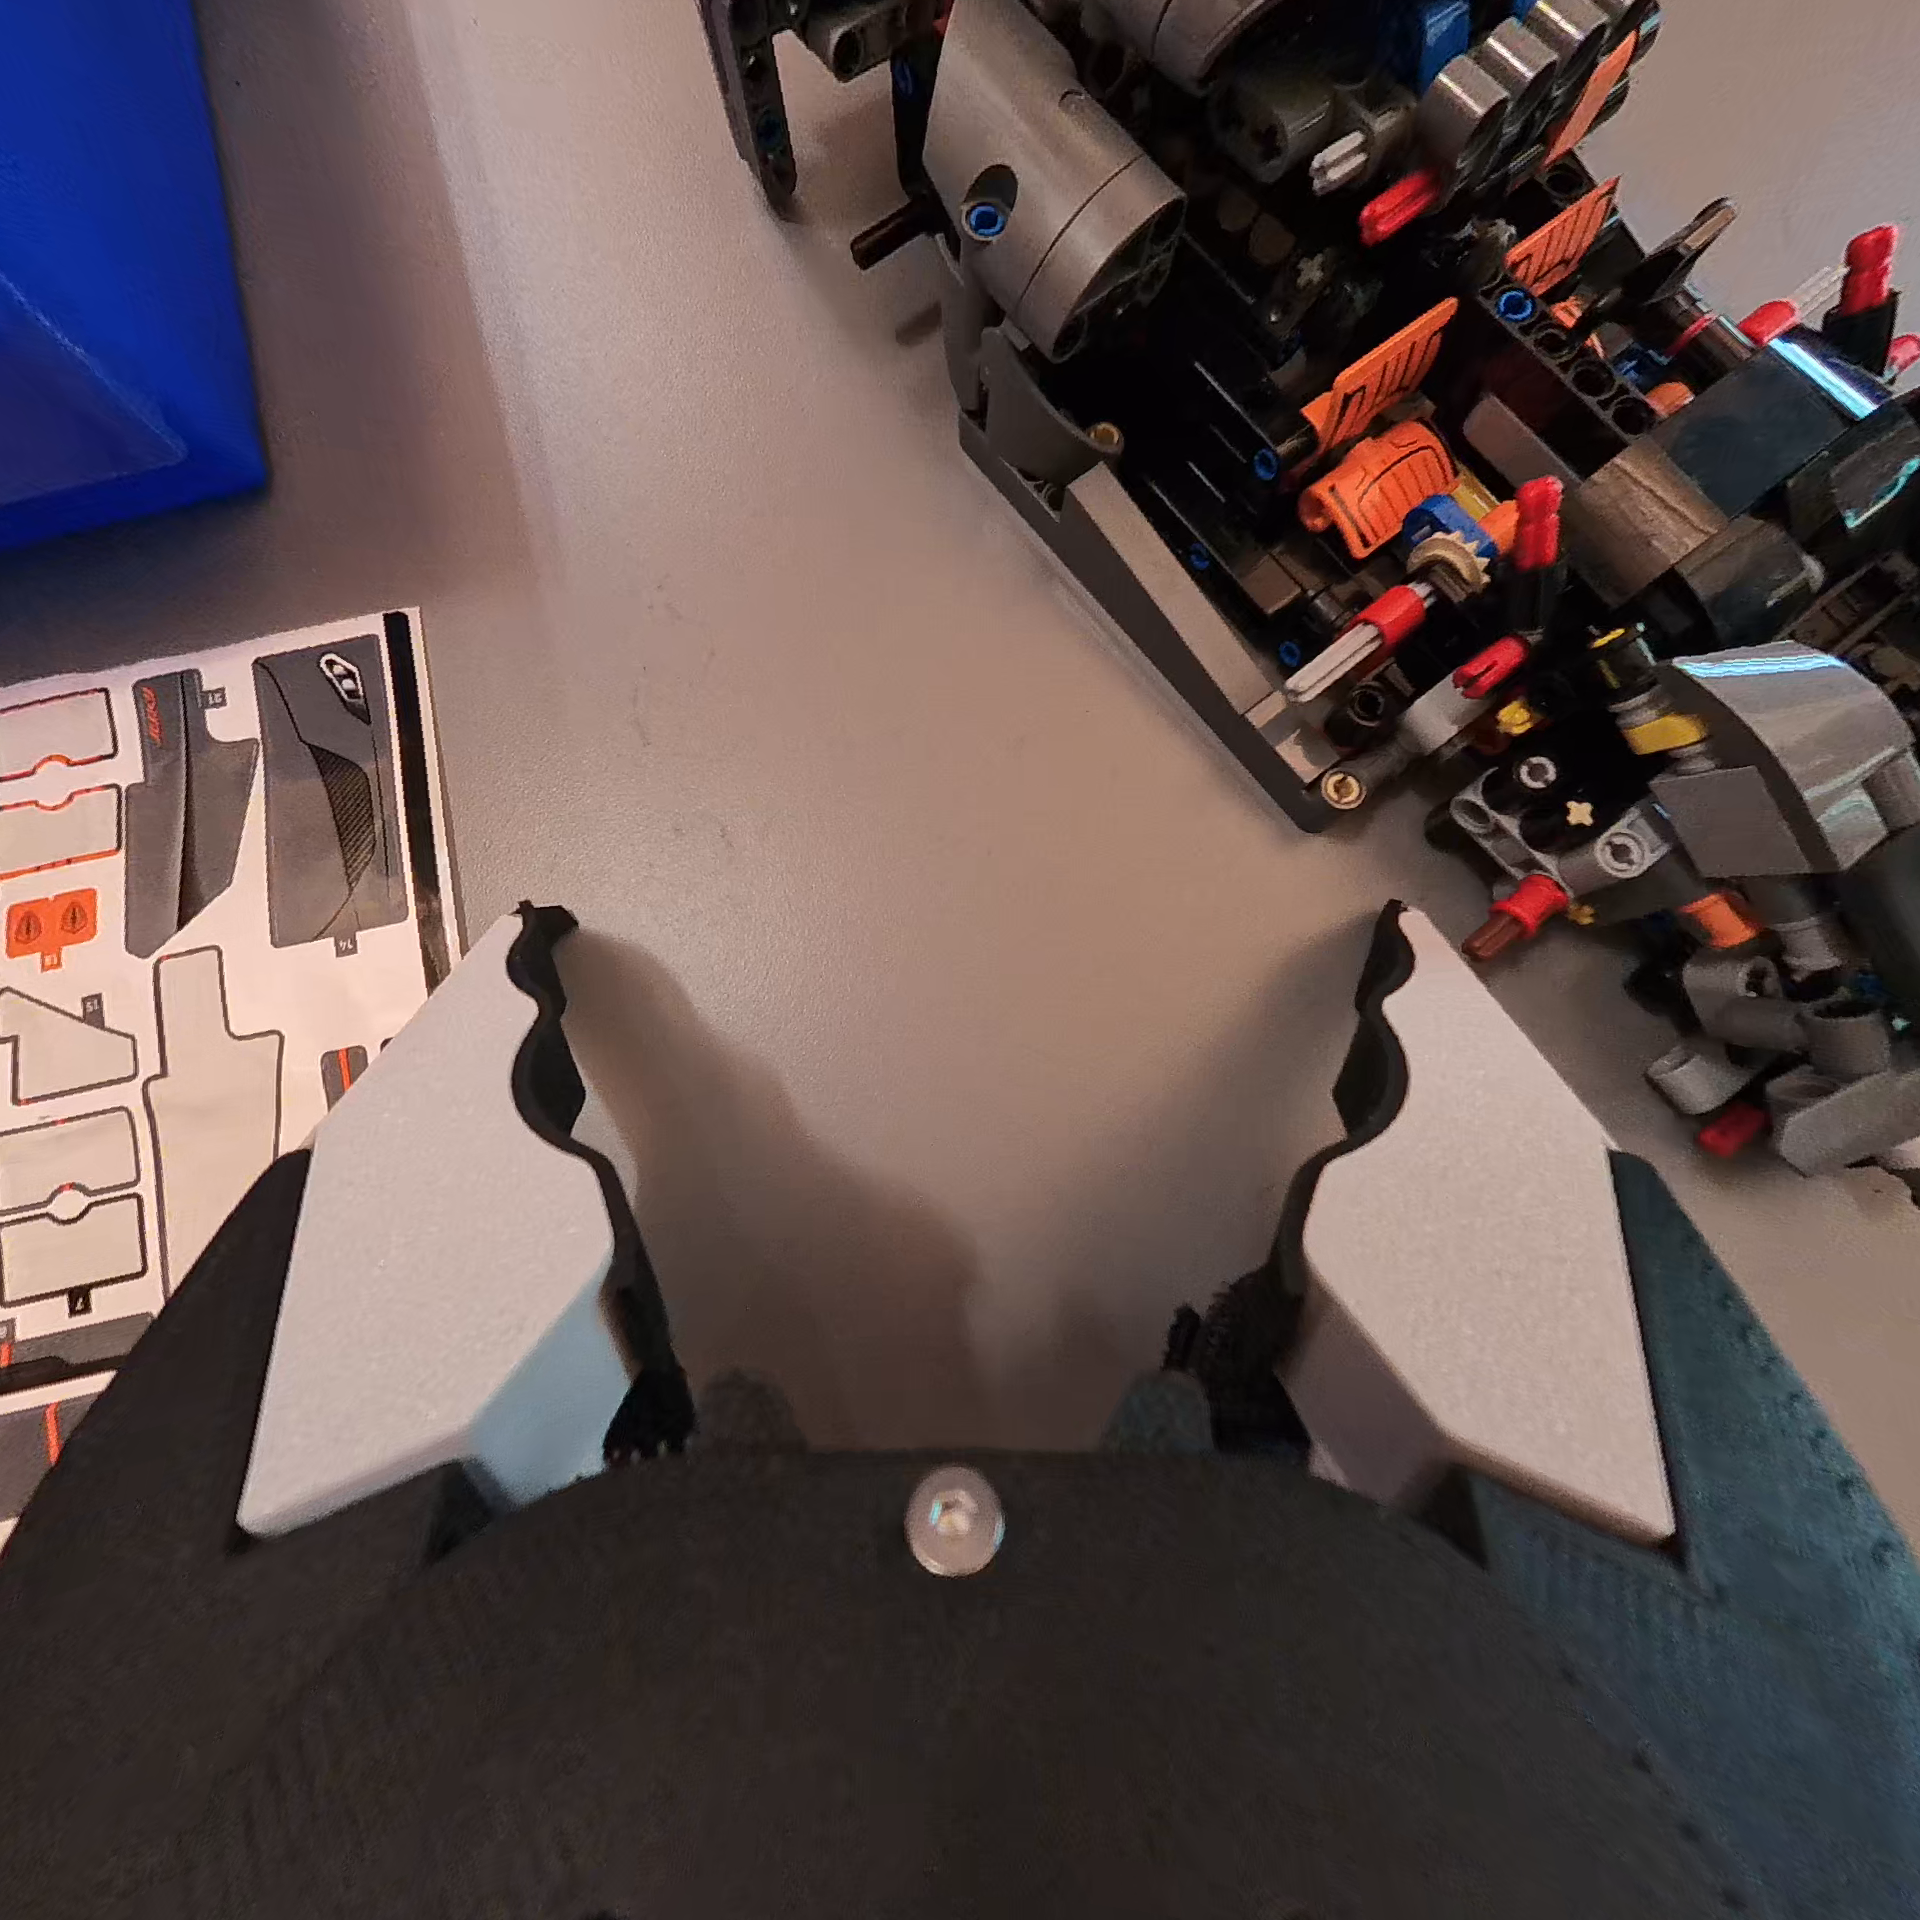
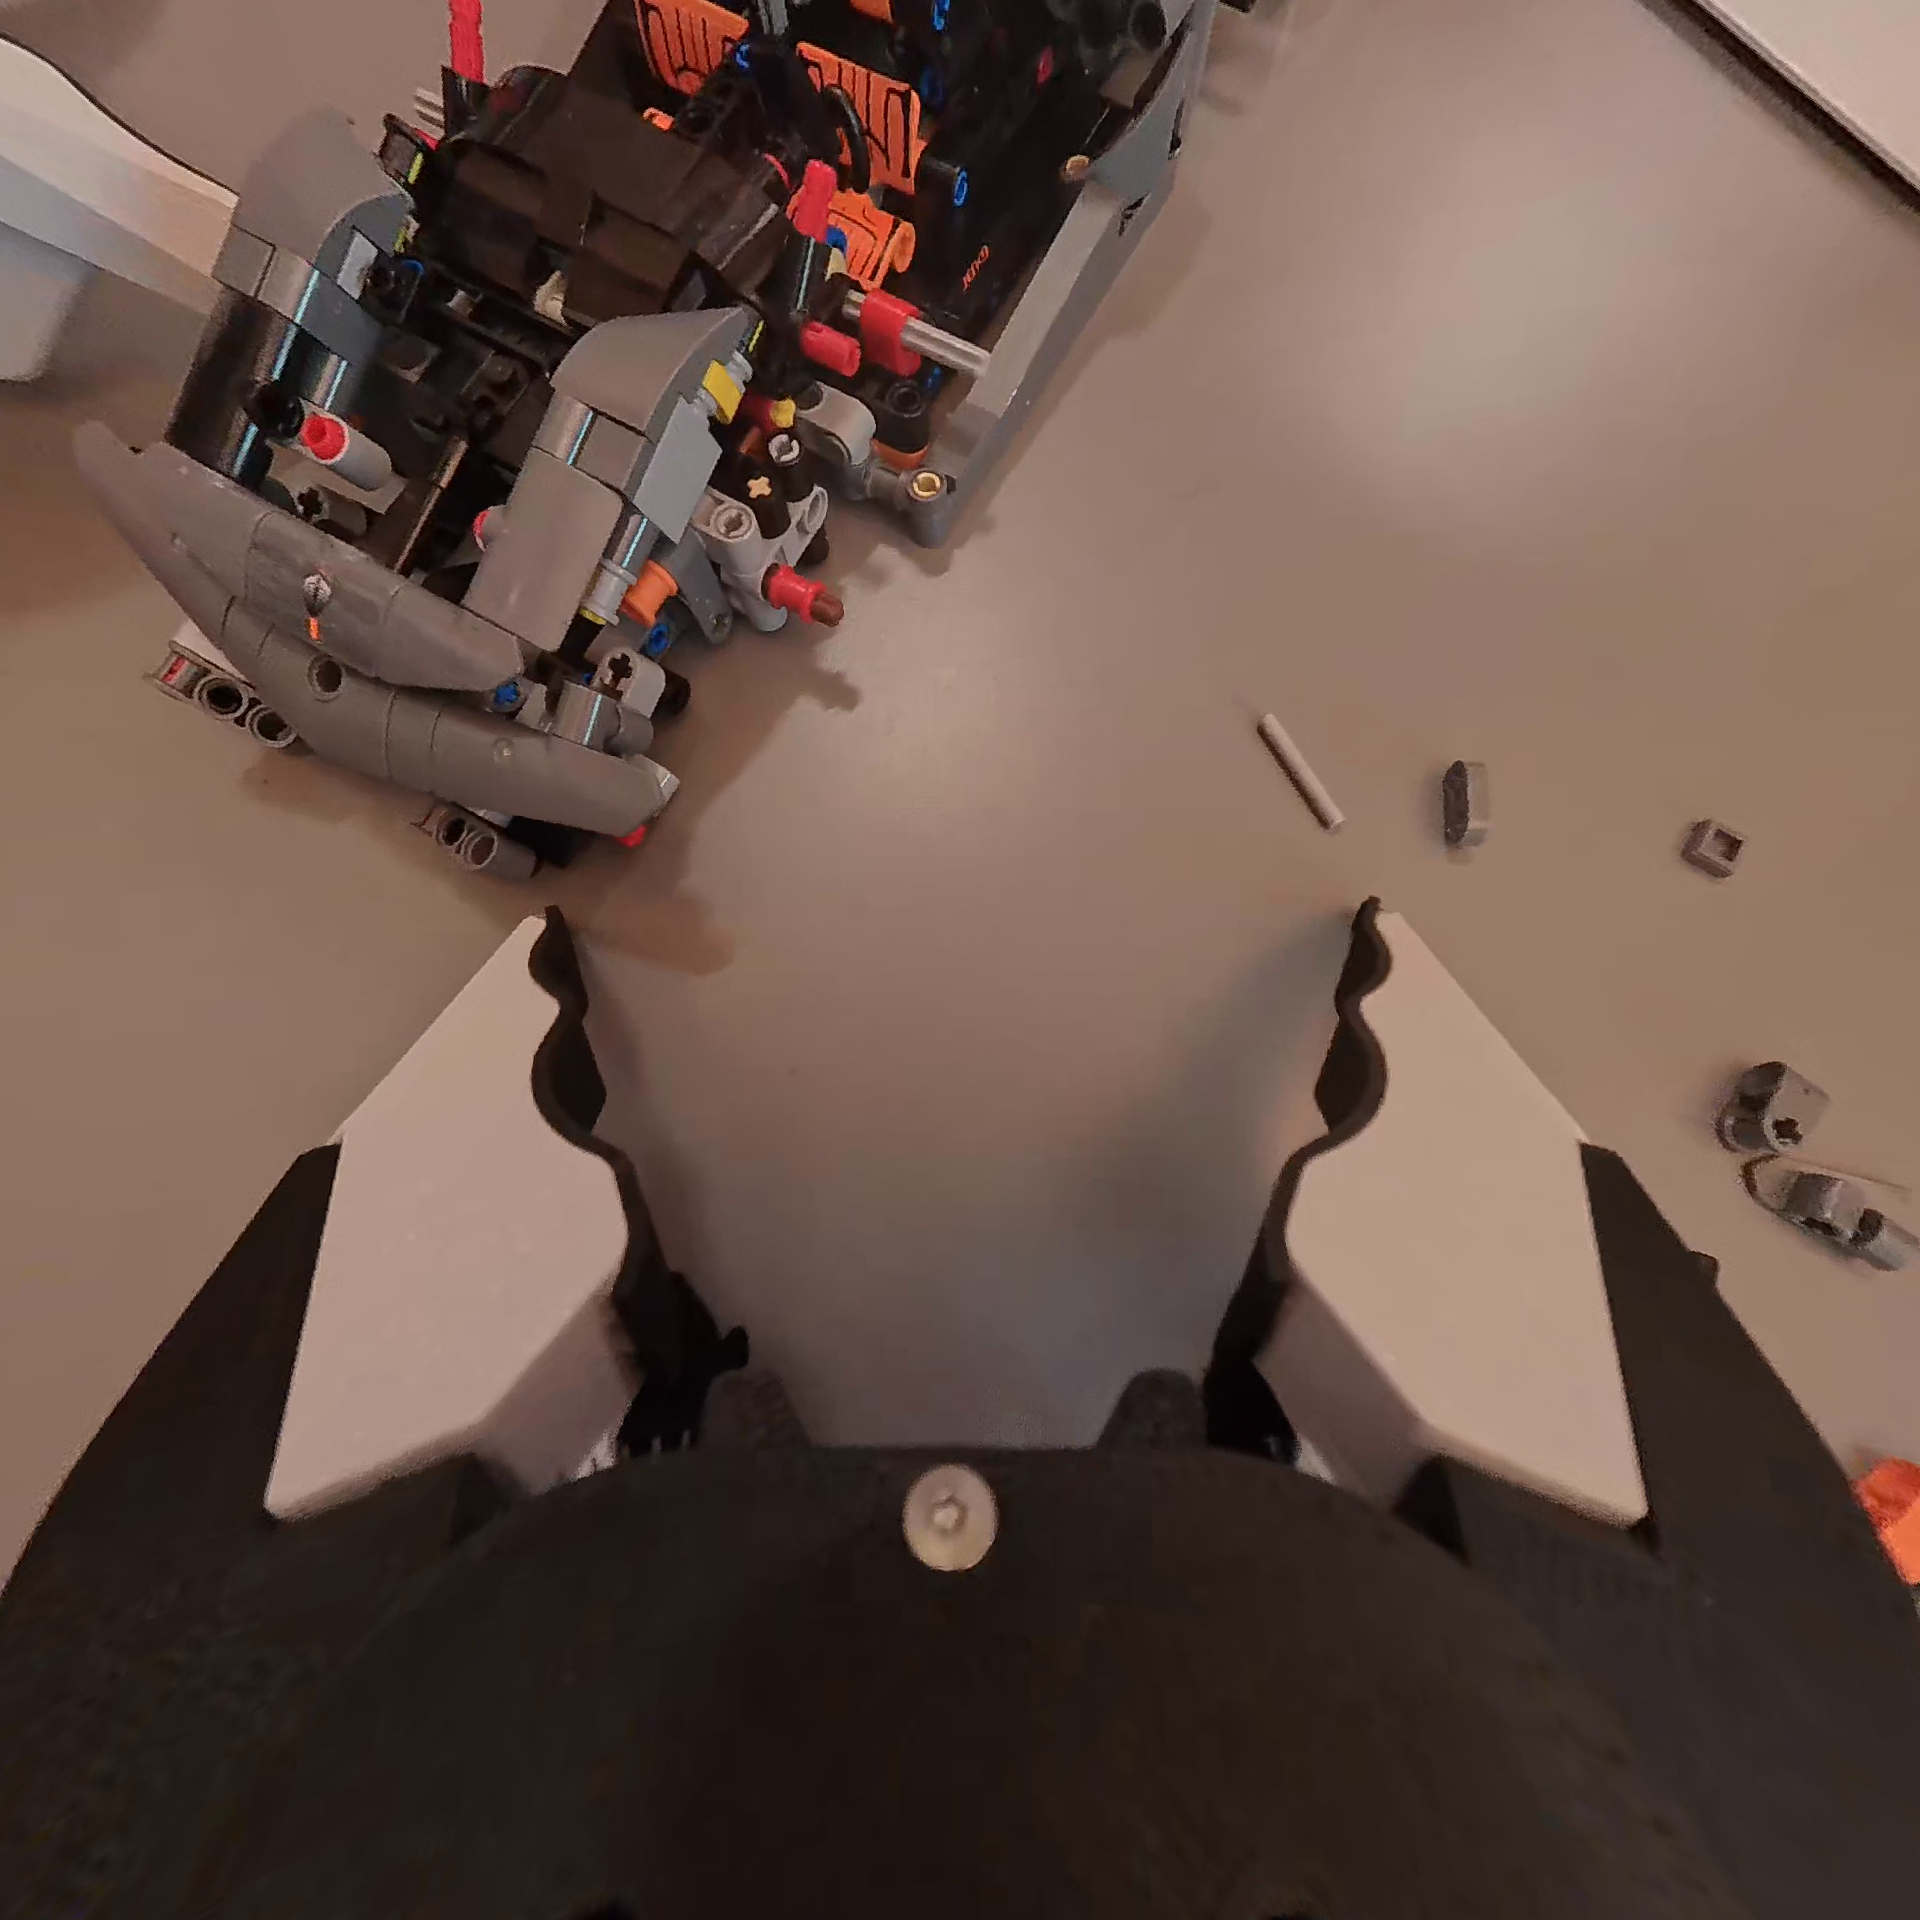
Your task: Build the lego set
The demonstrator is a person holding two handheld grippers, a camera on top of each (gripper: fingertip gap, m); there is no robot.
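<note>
Across the grey tabletop (image 1: 790,644) stretches the partly built lego model (image 1: 1351,436), a long vehicle chassis of black beams with grey side panels, orange seats and red and blue pins; it lies up and to the right of the left gripper (image 1: 961,920) and up and to the left of the right gripper (image 2: 961,914). Both grippers hover over bare tabletop with their jaws spread wide and nothing between them. In the right wrist view the model's (image 2: 582,416) nearest end carries curved grey bodywork panels (image 2: 395,665) resting on the surface. At the far left of the left wrist view sits a blue box (image 1: 114,260), and below it lies a sticker sheet (image 1: 208,935) printed with grey, black and orange shapes, its corner just beside the left gripper's left finger. To the right of the right gripper lie loose pieces, all well apart from the model: two grey connectors (image 2: 1808,1164) close together, a thin grey axle (image 2: 1299,771), a small dark rounded piece (image 2: 1465,800) and a tiny grey square piece (image 2: 1712,847). A bit of orange (image 2: 1889,1496) shows at the right edge, too cut off to identify.
</note>
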